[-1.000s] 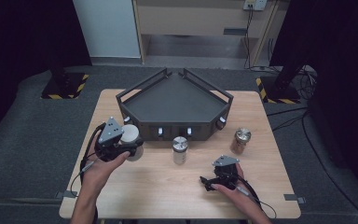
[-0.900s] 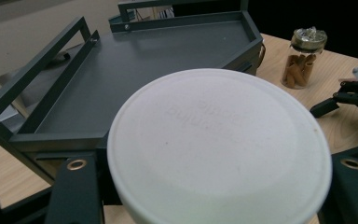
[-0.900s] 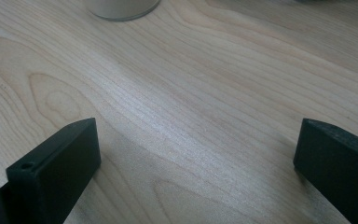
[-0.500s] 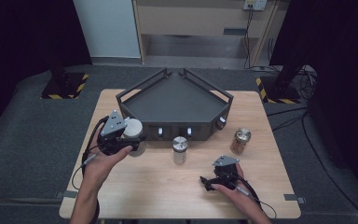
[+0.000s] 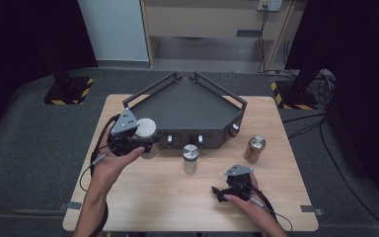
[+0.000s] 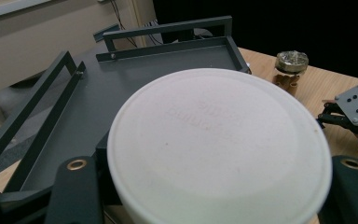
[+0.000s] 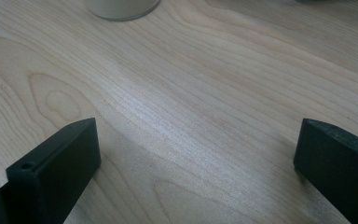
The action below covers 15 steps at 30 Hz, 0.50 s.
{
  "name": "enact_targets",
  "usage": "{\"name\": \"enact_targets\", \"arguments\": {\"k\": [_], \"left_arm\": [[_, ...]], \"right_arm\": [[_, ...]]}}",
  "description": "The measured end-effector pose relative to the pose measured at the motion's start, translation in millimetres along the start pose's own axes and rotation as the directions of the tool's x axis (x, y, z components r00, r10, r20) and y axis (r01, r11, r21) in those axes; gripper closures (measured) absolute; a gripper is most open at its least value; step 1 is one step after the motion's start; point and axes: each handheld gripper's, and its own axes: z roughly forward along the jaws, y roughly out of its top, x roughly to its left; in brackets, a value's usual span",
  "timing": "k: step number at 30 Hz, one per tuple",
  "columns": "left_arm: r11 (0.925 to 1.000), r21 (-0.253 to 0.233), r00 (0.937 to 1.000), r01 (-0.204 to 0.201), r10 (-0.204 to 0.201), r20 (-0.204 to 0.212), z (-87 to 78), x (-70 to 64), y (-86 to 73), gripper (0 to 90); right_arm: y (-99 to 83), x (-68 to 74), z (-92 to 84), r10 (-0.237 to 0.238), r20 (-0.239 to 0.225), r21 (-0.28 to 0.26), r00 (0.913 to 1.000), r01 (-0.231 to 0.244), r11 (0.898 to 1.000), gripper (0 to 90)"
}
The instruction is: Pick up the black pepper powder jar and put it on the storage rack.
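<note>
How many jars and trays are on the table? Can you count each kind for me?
White jar, held in the left tongs: 1
Silver-lidded jar: 1
Gold-lidded jar: 1
Dark tray: 1
Total: 4

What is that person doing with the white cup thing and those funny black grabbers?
A person holds a black gripper in each hand. The left gripper is shut on a round white lidded tub, holding it at the front edge of the dark grey metal corner tray. The right gripper rests open on the wooden table. Two small metal-lidded jars stand in front of the tray.
</note>
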Motion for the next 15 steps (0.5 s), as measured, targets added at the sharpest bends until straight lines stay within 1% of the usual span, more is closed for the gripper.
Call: {"name": "enact_targets", "arguments": {"k": [5, 15], "left_arm": [[1.0, 0.004, 1.0, -0.003, 0.003, 0.004, 0.7, 4.3, 5.9, 32.6], [0.9999, -0.01, 0.9998, -0.012, 0.012, 0.016, 0.0, 16.9, 16.4, 32.6]], "right_arm": [[0.0, 0.1, 0.0, 0.001, 0.0, -0.001, 1.0, -0.001, 1.0, 0.6], [-0.2, 0.0, 0.1, -0.001, 0.0, -0.002, 1.0, 0.001, 1.0, 0.6]]}}
